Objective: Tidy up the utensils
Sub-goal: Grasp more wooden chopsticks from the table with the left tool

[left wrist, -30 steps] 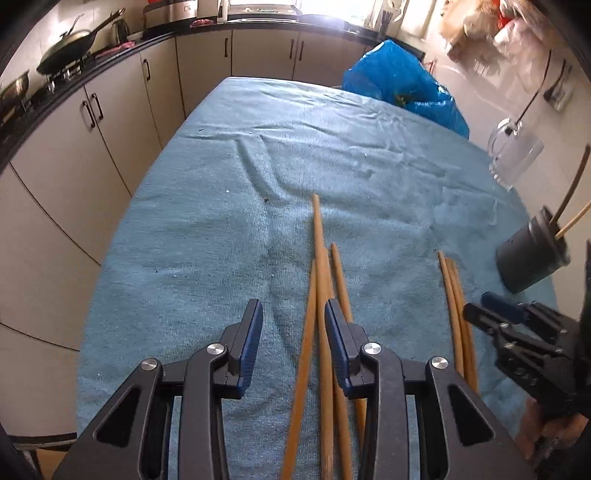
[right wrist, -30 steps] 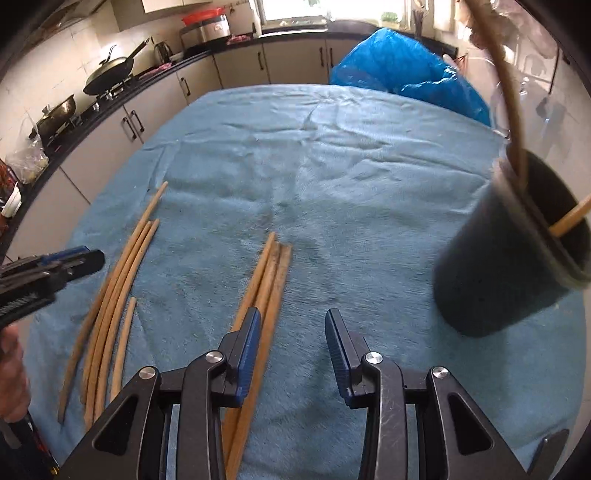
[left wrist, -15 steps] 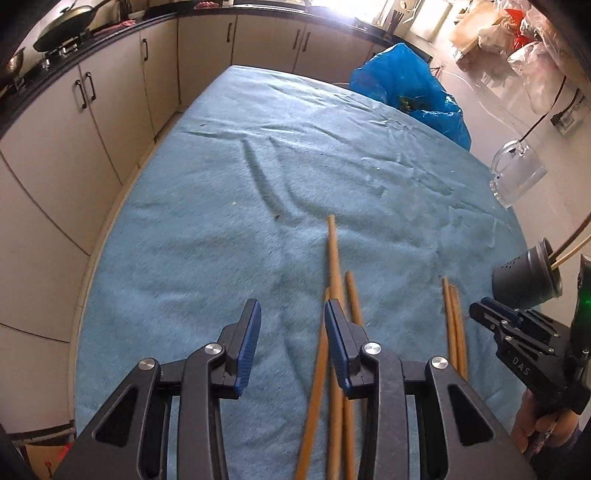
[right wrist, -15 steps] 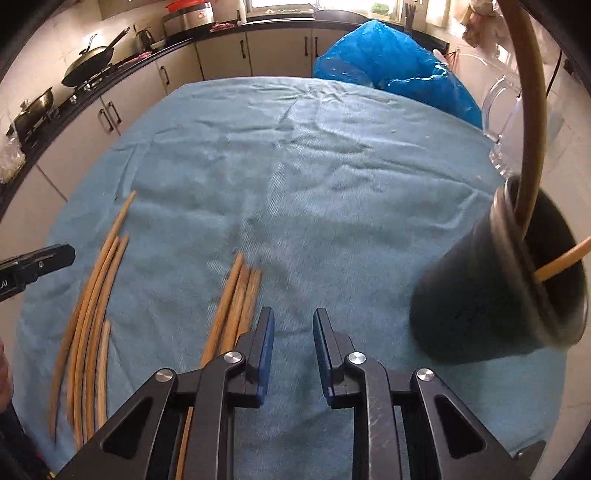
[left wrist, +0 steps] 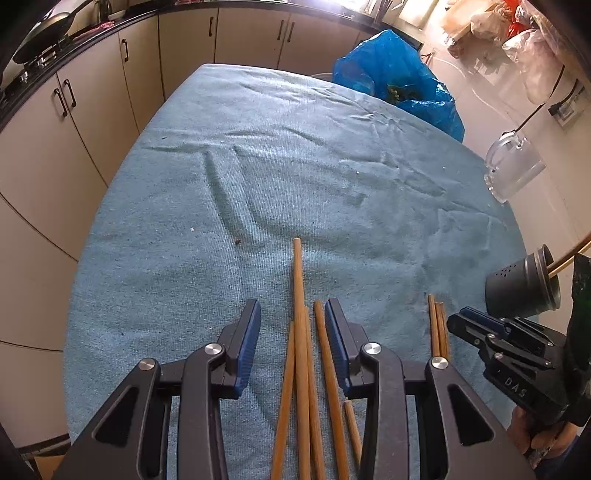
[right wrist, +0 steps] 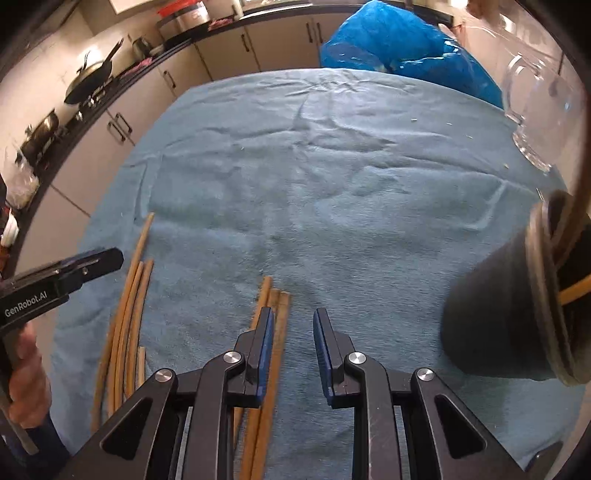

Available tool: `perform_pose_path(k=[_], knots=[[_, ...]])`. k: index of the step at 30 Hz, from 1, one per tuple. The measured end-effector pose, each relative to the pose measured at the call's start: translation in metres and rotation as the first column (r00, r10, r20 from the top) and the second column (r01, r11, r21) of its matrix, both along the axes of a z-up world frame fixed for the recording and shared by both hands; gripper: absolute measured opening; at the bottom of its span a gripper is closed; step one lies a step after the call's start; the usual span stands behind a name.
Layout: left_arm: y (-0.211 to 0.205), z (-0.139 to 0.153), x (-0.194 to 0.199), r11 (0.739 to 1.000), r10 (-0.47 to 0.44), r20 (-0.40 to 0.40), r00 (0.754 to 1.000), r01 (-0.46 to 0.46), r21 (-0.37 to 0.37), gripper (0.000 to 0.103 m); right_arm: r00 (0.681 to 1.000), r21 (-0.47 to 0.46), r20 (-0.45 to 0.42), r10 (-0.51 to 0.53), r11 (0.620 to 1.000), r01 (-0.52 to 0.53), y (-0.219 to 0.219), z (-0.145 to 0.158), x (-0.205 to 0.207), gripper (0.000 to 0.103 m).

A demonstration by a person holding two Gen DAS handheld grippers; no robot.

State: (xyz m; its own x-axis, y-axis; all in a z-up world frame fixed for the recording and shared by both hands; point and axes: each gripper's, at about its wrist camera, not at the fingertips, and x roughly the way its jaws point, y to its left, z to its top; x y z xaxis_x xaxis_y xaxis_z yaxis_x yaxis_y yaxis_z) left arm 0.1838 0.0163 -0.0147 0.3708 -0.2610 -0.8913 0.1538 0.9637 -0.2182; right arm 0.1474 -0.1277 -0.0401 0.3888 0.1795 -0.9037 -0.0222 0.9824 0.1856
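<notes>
On my left wrist view I look down on a wrinkled blue cloth (left wrist: pixel 295 177) covering the table, with cream cabinets (left wrist: pixel 92 99) curving round the far and left sides and a pan (left wrist: pixel 40 35) on the counter. My left gripper (left wrist: pixel 291 317) has its jaws apart, straddling a bundle of chopsticks (left wrist: pixel 301 350) lying lengthwise on the cloth. A second bundle (left wrist: pixel 437 325) lies further right, just beside my right gripper (left wrist: pixel 461 325). A dark holder (left wrist: pixel 517 288) with sticks in it stands tilted at the right edge, a glass mug (left wrist: pixel 513 170) beyond it, a blue bag (left wrist: pixel 399 77) past the table.

On my right wrist view the right gripper (right wrist: pixel 293 321) is open too, gripping nothing; the second bundle (right wrist: pixel 275 332) runs under its left finger. Only here do I see my hand (right wrist: pixel 26 380) on the left gripper (right wrist: pixel 110 258) and a cooker (right wrist: pixel 184 16) on the counter. The holder (right wrist: pixel 491 314) looms close on the right.
</notes>
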Motion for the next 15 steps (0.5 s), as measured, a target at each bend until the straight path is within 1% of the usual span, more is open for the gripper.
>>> perform_pose_path(k=[2, 5, 7, 8, 10, 12, 13, 14, 15], knots=[[0.001, -0.001, 0.001, 1.000, 0.000, -0.003, 1.000, 0.000, 0.001, 0.034, 1.000, -0.014, -0.024, 0.000, 1.000, 0.000, 0.002, -0.006, 0.003, 0.024], [0.001, -0.002, 0.002, 1.000, -0.002, -0.003, 1.000, 0.002, 0.009, 0.034, 0.999, -0.046, -0.028, -0.029, 0.999, 0.028, 0.000, -0.007, 0.004, 0.024], [0.001, -0.003, 0.003, 1.000, -0.003, -0.007, 1.000, 0.003, 0.009, 0.034, 0.998, -0.046, -0.050, -0.036, 0.998, 0.034, -0.002, -0.011, 0.006, 0.024], [0.002, -0.003, 0.004, 1.000, -0.002, -0.008, 1.000, 0.002, 0.010, 0.034, 0.998, -0.053, -0.047, -0.033, 0.998, 0.031, -0.001, -0.011, 0.007, 0.024], [0.002, -0.004, 0.006, 1.000, -0.001, -0.012, 1.000, 0.001, 0.008, 0.034, 0.999, -0.080, -0.049, -0.020, 0.997, 0.016, 0.005, -0.012, 0.009, 0.024], [0.000, -0.004, 0.008, 1.000, -0.003, -0.022, 1.000, 0.003, 0.008, 0.034, 0.999, -0.130, -0.047, -0.013, 0.991, 0.007, 0.014, -0.013, 0.016, 0.023], [-0.002, -0.004, 0.010, 1.000, -0.001, -0.028, 1.000, 0.001, 0.011, 0.035, 0.999, -0.167, -0.049, -0.001, 0.986, -0.007, 0.021, -0.013, 0.019, 0.020], [-0.003, -0.003, 0.011, 1.000, -0.002, -0.031, 1.000, 0.003, 0.014, 0.037, 0.999, -0.178, -0.052, 0.005, 0.984, -0.014, 0.023, -0.013, 0.020, 0.010], [-0.004, -0.003, 0.012, 1.000, -0.007, -0.035, 0.999, 0.007, 0.018, 0.040, 0.998, -0.187, -0.056, 0.004, 0.982, -0.015, 0.024, -0.013, 0.022, 0.009]])
